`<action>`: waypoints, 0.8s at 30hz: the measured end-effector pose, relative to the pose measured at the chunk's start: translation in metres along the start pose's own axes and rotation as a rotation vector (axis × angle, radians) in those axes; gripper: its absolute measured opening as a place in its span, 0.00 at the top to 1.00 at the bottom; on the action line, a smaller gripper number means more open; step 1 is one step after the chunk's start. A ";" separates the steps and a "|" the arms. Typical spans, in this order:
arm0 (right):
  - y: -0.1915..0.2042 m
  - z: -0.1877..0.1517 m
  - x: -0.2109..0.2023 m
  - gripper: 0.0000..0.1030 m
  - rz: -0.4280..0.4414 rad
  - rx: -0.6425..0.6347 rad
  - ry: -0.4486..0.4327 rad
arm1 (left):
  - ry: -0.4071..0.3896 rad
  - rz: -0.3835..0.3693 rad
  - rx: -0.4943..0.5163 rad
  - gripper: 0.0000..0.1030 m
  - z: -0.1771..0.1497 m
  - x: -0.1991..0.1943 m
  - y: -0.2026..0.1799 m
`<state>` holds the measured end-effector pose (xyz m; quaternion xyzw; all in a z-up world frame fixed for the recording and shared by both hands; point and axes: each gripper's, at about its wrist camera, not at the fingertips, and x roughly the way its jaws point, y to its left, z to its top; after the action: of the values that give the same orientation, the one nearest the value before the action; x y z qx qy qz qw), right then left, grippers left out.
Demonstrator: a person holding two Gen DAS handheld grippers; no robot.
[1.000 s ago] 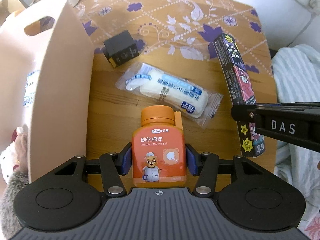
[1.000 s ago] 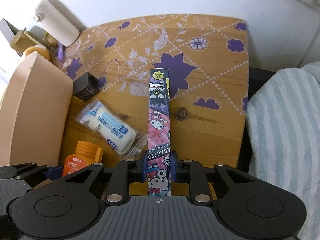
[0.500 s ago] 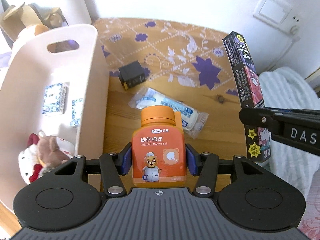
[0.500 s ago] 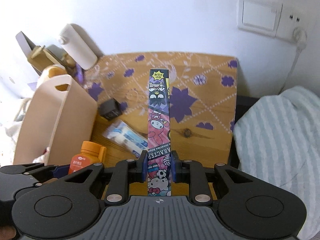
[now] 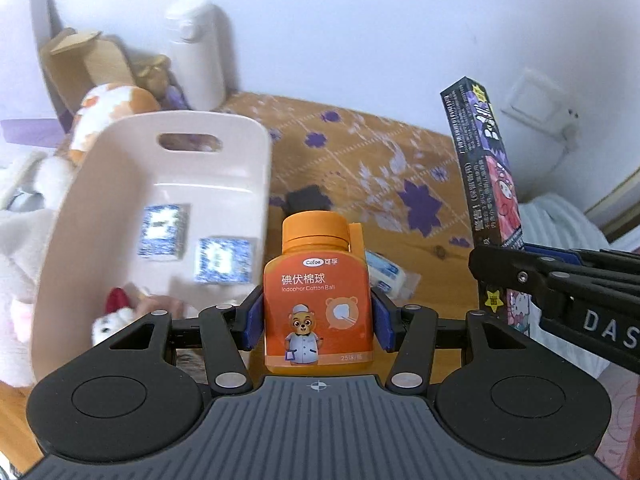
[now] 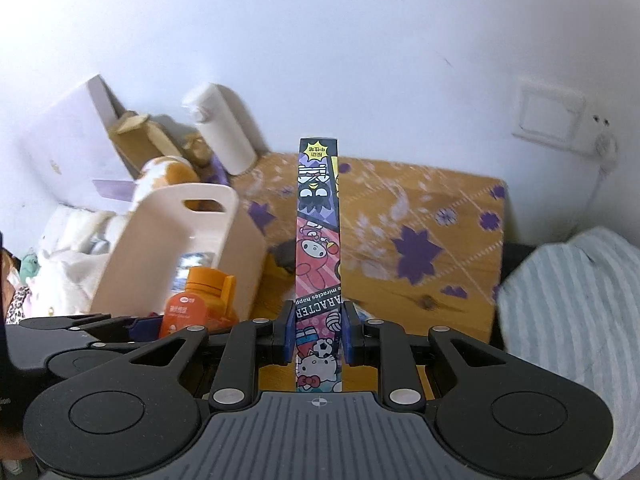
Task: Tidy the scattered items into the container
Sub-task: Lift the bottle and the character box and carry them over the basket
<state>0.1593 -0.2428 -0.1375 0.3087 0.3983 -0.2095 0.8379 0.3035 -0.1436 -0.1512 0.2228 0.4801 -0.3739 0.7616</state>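
Note:
My left gripper [image 5: 318, 318] is shut on an orange cotton-ball bottle [image 5: 316, 300], held in the air just right of the cream container [image 5: 224, 132]. The bottle also shows in the right wrist view [image 6: 198, 300]. My right gripper [image 6: 318, 332] is shut on a long cartoon-printed box [image 6: 318, 240], held upright above the table; it also shows in the left wrist view [image 5: 486, 176]. The container [image 6: 176, 248] holds two blue-white packets [image 5: 164, 230] and a small plush toy [image 5: 116, 308]. A white wrapped packet [image 5: 386, 274] and a black box [image 5: 310, 200] lie on the table.
The wooden table [image 6: 440, 280] has a purple flower pattern. A white flask [image 5: 198, 52], a cardboard box [image 5: 92, 56] and an orange-white plush [image 5: 108, 100] stand behind the container. Striped bedding [image 6: 572, 320] lies right of the table. A wall socket [image 6: 552, 120] is at right.
Both grippers have lifted higher with their loads and tilted up toward the wall. The left gripper with the bottle has come closer to the container's open top.

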 end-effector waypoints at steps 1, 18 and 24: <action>0.006 0.001 -0.001 0.80 0.003 -0.007 -0.004 | -0.005 0.002 -0.007 0.47 0.001 -0.002 0.007; 0.123 0.012 0.043 0.80 0.105 -0.128 0.073 | 0.004 0.076 -0.141 0.47 0.018 -0.001 0.136; 0.151 0.007 0.070 0.80 0.123 -0.158 0.143 | 0.040 0.089 -0.147 0.47 0.018 0.014 0.160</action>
<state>0.2952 -0.1462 -0.1370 0.2796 0.4527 -0.1032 0.8404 0.4428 -0.0615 -0.1596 0.1948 0.5108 -0.2988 0.7822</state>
